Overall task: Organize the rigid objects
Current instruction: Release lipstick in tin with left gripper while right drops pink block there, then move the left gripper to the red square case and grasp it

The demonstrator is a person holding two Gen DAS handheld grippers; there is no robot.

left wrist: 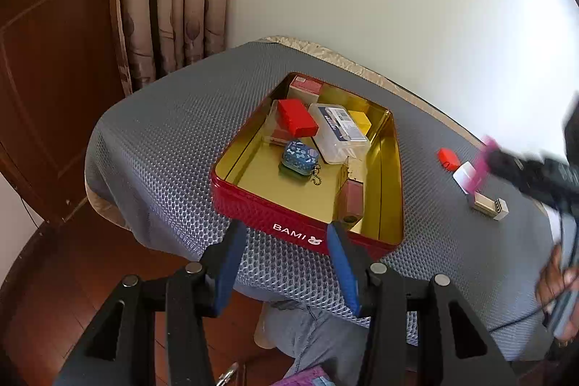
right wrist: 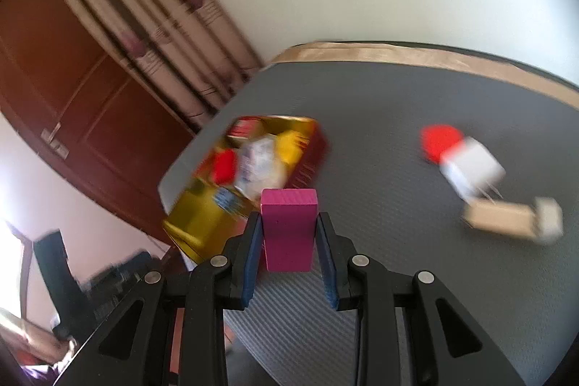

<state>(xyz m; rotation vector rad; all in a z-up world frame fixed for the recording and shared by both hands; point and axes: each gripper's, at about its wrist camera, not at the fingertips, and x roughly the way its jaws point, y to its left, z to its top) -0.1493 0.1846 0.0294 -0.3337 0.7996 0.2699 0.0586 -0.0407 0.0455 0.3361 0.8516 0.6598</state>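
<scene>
A red tin [left wrist: 289, 223] with a gold inside sits on the grey mat; it holds a red box [left wrist: 296, 118], a clear plastic case [left wrist: 340, 132], a yellow box [left wrist: 360, 120], a blue pouch [left wrist: 300, 156] and other small items. My left gripper [left wrist: 286, 245] is open and empty at the tin's near wall. My right gripper [right wrist: 289, 234] is shut on a magenta block [right wrist: 288, 227], held above the mat to the right of the tin [right wrist: 253, 169]. In the left wrist view the block [left wrist: 483, 161] shows blurred at the right.
On the mat to the right lie a red piece [left wrist: 448, 157], a white cube [left wrist: 465, 174] and a beige stick with a striped end [left wrist: 488, 203]. These also show in the right wrist view [right wrist: 439, 140] [right wrist: 474, 169] [right wrist: 506, 217]. Curtain and wooden door stand behind left.
</scene>
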